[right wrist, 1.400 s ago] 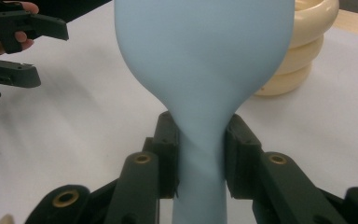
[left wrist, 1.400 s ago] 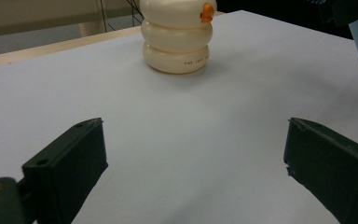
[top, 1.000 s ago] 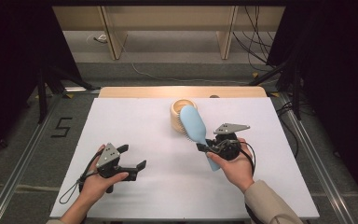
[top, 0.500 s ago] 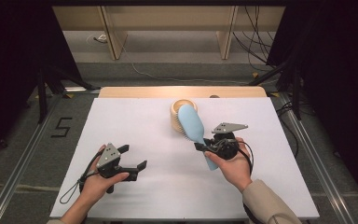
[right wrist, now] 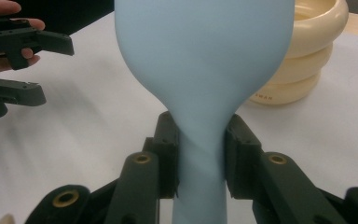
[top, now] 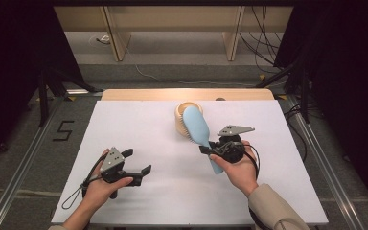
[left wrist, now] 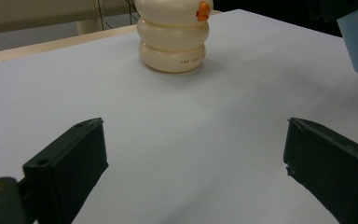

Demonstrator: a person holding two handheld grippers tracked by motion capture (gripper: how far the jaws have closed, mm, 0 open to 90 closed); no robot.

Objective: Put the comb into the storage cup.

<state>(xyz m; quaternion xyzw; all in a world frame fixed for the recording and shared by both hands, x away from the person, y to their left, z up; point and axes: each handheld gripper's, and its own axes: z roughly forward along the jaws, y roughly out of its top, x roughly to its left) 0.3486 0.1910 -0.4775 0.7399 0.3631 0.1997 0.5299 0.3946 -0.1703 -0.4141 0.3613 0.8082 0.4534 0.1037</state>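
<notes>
Fingers (right wrist: 168, 154) of the right gripper (top: 210, 147) are clamped on the neck of a pale blue hairbrush (top: 197, 127), smooth rounded back up, mid-frame, head over the cream ribbed holder (top: 181, 117). Left gripper (top: 136, 163), lower left, just sits spread wide with nothing in it.

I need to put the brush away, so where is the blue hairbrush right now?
In the high view the blue hairbrush sits right of centre, clamped by the right gripper, its head over the cream holder.
</notes>
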